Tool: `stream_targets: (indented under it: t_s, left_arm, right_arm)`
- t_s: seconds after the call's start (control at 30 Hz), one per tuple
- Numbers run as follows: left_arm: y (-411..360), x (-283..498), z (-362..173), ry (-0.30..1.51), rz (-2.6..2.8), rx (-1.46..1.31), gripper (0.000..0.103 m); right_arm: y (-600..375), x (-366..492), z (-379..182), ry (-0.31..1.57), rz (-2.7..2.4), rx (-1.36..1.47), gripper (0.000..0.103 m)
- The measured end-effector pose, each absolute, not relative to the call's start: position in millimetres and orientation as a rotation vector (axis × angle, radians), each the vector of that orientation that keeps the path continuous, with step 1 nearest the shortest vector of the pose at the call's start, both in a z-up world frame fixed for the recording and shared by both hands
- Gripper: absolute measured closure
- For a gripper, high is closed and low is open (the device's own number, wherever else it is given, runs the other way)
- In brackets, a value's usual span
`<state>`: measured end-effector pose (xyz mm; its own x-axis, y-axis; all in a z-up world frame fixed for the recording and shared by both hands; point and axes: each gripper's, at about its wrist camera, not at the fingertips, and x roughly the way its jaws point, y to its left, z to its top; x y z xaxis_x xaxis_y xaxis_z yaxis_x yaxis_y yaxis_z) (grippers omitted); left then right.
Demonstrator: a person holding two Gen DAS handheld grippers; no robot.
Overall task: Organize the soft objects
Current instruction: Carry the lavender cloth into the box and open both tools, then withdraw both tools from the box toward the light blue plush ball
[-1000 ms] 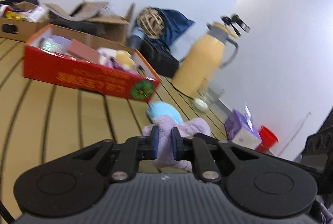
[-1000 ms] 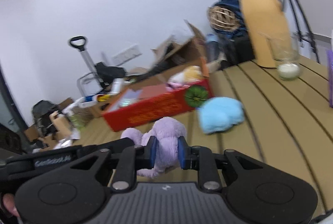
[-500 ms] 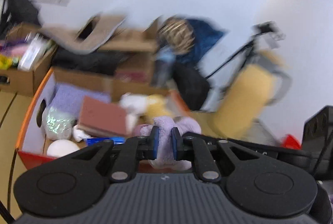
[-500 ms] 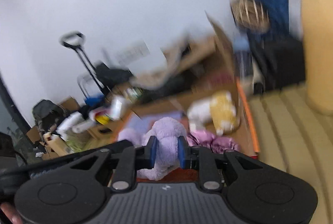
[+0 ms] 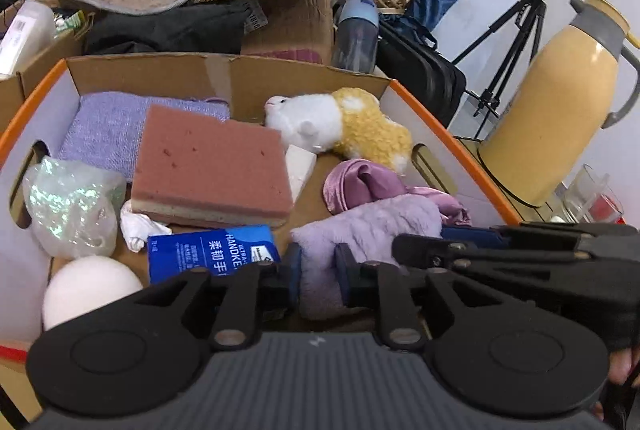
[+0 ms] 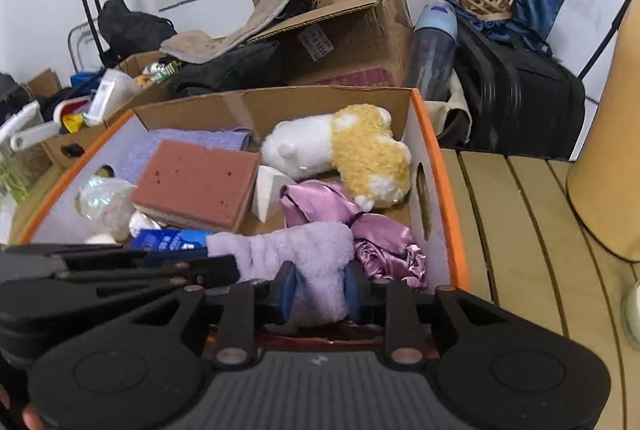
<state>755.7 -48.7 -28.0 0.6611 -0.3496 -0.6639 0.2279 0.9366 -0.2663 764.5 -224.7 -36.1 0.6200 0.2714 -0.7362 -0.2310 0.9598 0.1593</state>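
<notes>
Since a second ago, our left fingers [image 5: 318, 276] and right fingers [image 6: 320, 288] carried the fluffy lilac plush cloth [image 6: 304, 250] from the desk into the orange-rimmed cardboard box [image 6: 440, 166], loosening though still touching it; release remained.

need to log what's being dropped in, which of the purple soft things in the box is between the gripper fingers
The fluffy lilac plush, between both grippers' fingers at the near edge of the box. The shiny satin cloth lies just behind it; the flat knitted cloth is at the far left.
</notes>
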Motion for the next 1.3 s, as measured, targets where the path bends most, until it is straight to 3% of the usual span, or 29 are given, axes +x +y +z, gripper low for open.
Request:
stream_targets:
  t_s: [0.07, 0.2, 0.33, 0.47, 0.7, 0.87, 1.0, 1.17, 1.3]
  left_arm:
    - [-45.5, 746.9, -14.5, 0.762, -0.326, -0.162, 0.070]
    - [-27.7, 715.3, 28.7, 0.672, -0.288, -0.137, 0.064]
    - [2.2, 664.9, 78.6, 0.531, -0.172, -0.070, 0.042]
    - [25.7, 611.1, 110.2, 0.430, -0.073, 0.004, 0.031]
    - [31.6, 538.9, 136.8, 0.355, -0.035, 0.004, 0.027]
    - [29.8, 455.5, 126.7, 0.248, -0.020, -0.006, 0.015]
    - [29.0, 366.5, 89.4, 0.182, 0.021, -0.029, 0.007]
    - [23.9, 297.2, 44.6, 0.245, 0.057, -0.080, 0.003]
    - [8.3, 289.1, 35.1, 0.276, 0.001, -0.007, 0.001]
  right_arm:
    - [-229.9, 761.7, -28.5, 0.847, 0.302, 0.081, 0.070]
    - [-236.1, 742.9, 12.1, 0.777, 0.325, 0.092, 0.064]
    - [-247.7, 706.1, 67.7, 0.680, 0.333, 0.066, 0.054]
    - [-260.7, 663.7, 109.7, 0.590, 0.336, 0.051, 0.044]
    - [-260.8, 606.9, 133.2, 0.538, 0.381, 0.076, 0.041]
    - [-267.0, 527.4, 122.2, 0.449, 0.396, 0.045, 0.036]
    - [-278.4, 432.4, 85.7, 0.377, 0.439, 0.026, 0.020]
    - [-292.1, 349.8, 36.7, 0.426, 0.382, 0.050, 0.017]
    - [-298.9, 331.9, 16.3, 0.495, 0.388, 0.086, 0.016]
